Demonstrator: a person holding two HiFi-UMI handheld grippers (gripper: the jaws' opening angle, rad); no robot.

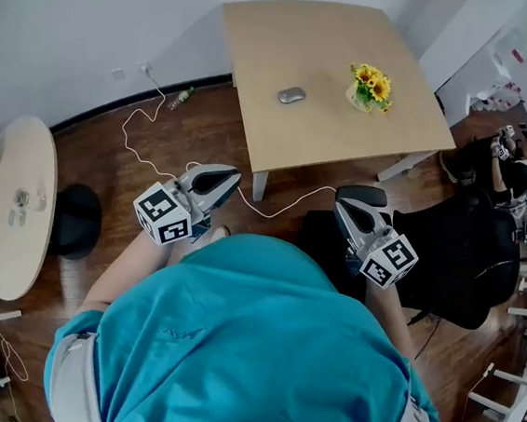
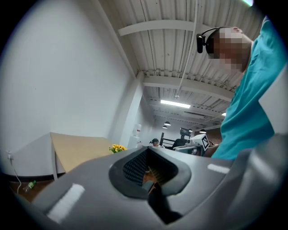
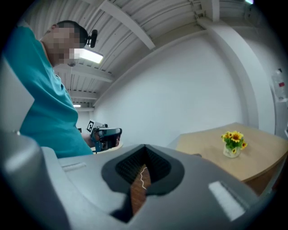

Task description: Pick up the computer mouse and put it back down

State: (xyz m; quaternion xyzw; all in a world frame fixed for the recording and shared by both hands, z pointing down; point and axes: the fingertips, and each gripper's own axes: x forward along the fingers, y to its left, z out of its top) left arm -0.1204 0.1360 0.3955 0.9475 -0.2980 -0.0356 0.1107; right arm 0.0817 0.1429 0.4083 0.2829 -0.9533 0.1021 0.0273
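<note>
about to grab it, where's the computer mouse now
In the head view, the computer mouse lies near the middle of the square wooden table, left of the sunflower vase.

Both hand-held grippers [image 1: 222, 177] [image 1: 359, 197] closed, empty

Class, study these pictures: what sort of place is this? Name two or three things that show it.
Probably an open office or lab space: a square wooden table with a mouse and flowers, a bare ribbed ceiling with strip lights, and another person seated nearby.
</note>
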